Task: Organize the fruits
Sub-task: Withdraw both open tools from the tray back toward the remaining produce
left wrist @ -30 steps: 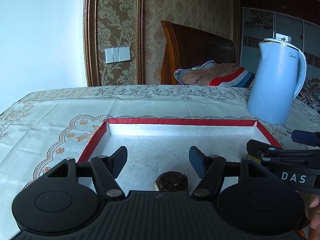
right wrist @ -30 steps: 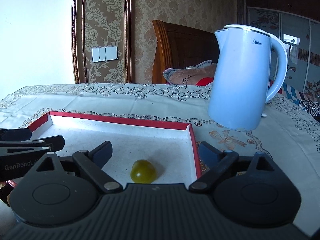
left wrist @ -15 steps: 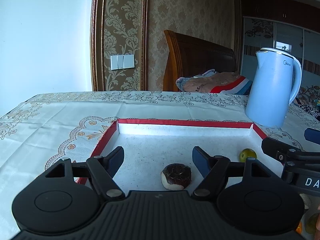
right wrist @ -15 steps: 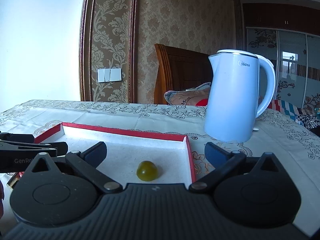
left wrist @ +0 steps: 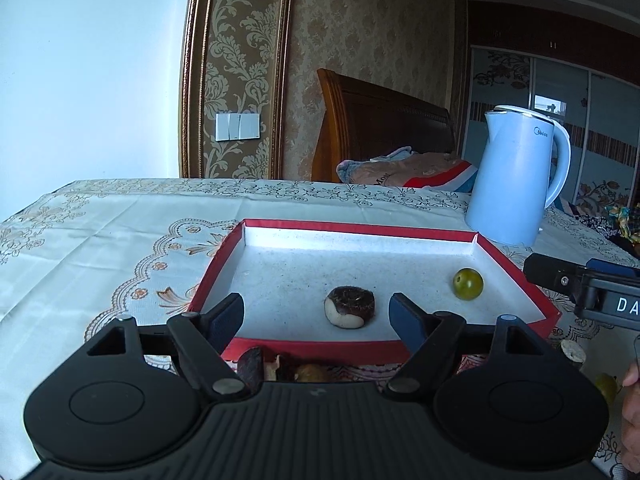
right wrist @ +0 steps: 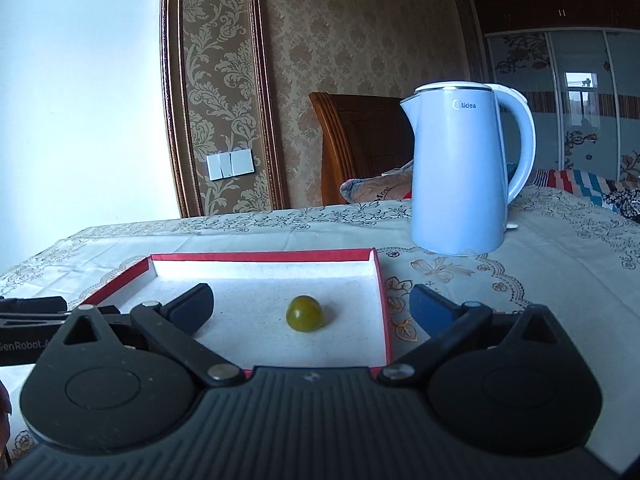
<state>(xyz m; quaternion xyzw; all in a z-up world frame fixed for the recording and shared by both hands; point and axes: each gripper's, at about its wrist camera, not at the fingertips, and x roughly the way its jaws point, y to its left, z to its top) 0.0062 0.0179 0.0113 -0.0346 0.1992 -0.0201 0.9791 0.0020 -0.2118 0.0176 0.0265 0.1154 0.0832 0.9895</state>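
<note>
The left tongs (left wrist: 316,314) are matte black plastic: a ribbed central housing with fine parallel grooves and a small pale mark at its top edge, flanked by two large round discs, each with a raised inner circle. From each disc rises a triangular frame with a triangular cut-out. Slim black link bars run from silver rivets near the housing out to the fingers (left wrist: 404,320), which carry dark blue pads. The right tongs (right wrist: 311,308) are built the same way, with silver rivets and blue-padded fingers (right wrist: 430,306). Seen from the side, the right tongs show a small screw and white letters "DA"; the left tongs' side reads "GenRobot".
</note>
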